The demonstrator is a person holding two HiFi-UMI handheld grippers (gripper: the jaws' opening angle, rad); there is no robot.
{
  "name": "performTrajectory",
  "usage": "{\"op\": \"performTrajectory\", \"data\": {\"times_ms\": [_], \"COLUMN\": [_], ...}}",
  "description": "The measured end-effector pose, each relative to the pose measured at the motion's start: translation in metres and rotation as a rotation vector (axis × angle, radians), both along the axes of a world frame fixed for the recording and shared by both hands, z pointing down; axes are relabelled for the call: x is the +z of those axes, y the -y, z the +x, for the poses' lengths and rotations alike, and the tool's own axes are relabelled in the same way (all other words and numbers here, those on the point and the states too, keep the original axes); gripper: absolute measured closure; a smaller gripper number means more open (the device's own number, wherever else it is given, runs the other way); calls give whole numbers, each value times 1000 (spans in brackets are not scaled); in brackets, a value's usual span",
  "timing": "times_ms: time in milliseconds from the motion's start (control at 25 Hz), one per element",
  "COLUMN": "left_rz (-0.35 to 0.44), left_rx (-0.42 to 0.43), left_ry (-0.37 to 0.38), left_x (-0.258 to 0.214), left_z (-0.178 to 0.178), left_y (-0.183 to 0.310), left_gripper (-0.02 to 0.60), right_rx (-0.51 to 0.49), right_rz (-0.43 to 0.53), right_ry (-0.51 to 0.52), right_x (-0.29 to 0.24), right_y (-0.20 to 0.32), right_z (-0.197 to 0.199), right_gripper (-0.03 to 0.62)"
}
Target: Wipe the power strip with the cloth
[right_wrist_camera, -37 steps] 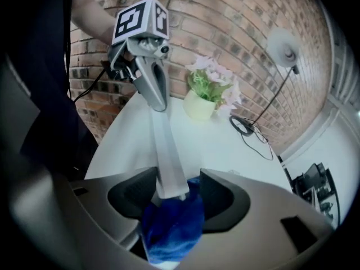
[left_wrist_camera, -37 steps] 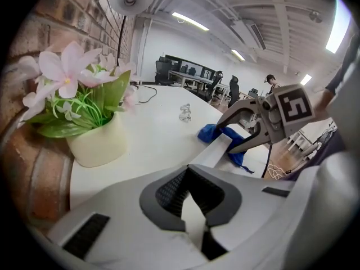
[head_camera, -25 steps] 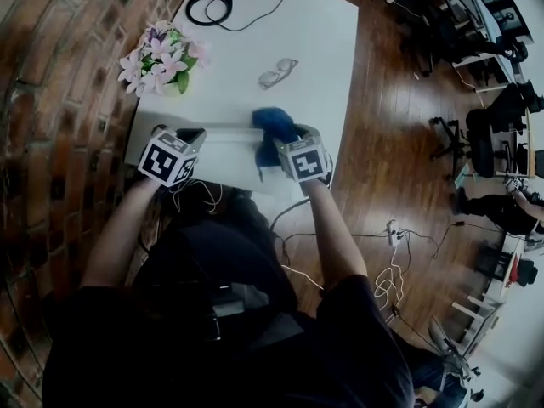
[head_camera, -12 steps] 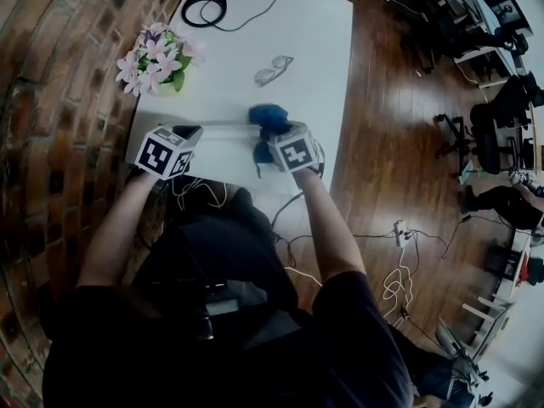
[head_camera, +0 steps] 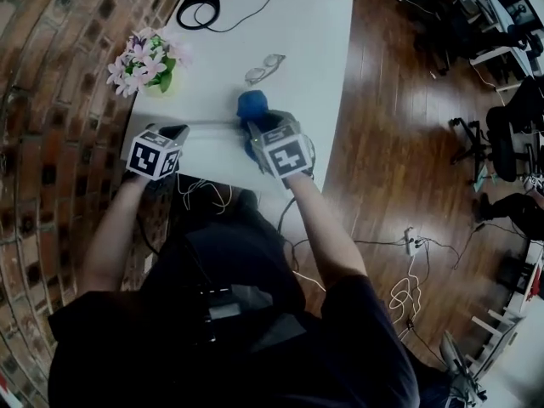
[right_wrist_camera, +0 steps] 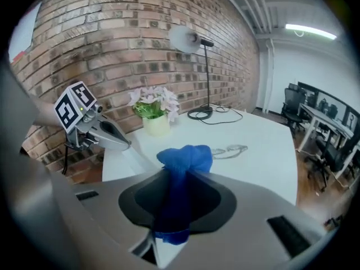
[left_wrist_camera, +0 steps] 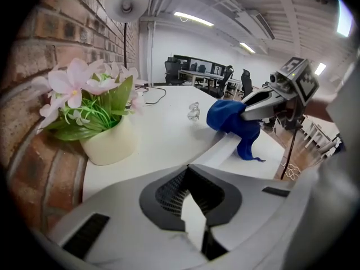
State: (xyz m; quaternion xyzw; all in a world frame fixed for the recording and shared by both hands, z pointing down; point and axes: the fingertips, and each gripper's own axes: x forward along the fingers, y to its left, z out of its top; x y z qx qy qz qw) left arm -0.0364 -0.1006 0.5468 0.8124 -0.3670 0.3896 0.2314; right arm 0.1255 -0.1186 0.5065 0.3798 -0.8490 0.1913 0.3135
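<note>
Right gripper view: right hand-held gripper (right_wrist_camera: 179,176) has just been closing, now pinching cloth (right_wrist_camera: 185,157) for wiping. Left hand-held gripper (left_wrist_camera: 188,170) pressed together, likely steadying power strip (left_wrist_camera: 225,148).

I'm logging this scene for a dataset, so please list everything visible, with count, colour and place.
table: one, white, by the brick wall
power strip: one, white, along table's near edge
cloth: one, blue, above strip's right end
flowers: one pot, pink, table's left side
glasses: one pair, clear, mid-table
lamp: one, white head, table's far end
chairs: several, black, on wood floor, right
left gripper: one, grey, jaws shut at strip's left end
right gripper: one, grey, jaws just been closing, gripping cloth
</note>
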Motion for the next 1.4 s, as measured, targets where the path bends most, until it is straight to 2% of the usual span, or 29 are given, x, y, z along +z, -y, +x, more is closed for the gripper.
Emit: {"op": "performTrajectory", "data": {"times_ms": [160,320,480,640,720,800,880,1000,1200,1280,1400], "left_rz": [-6,14,24,43,95,132,103,48,34,19,-53], "left_rx": [-18,-3,17,100,80,15,-5,35,33,43,47], "left_ry": [6,16,-16,-30,-25,-45,-63,-47,-61,-99,-185], "left_x": [2,1,0,1,-4,-12,-12,-1,3,-1,-6], "left_z": [2,1,0,1,-13,-33,-44,-45,-46,-42,-32], "left_y": [2,2,1,-1,5,16,20,14,12,8,-4], "left_gripper": [577,577,577,580,581,583,583,583,580,581,584], "right_rx": [-98,-147,-120,-88,-64,-46,-25,7,48,63,80], "right_rz": [1,37,68,107,101,95,100,113,136,145,153], "right_ry": [-36,-138,-163,-195,-188,-190,-196,-194,-196,-199,-198], "right_x": [10,25,28,27,28,28,26,25,25,25,25], "right_y": [-6,-12,-13,-14,-15,-14,-13,-15,-15,-16,-18], "right_z": [-33,-47,-51,-51,-51,-51,-49,-47,-48,-47,-46], "right_gripper": [510,510,507,507,507,507,507,507,507,507,507]}}
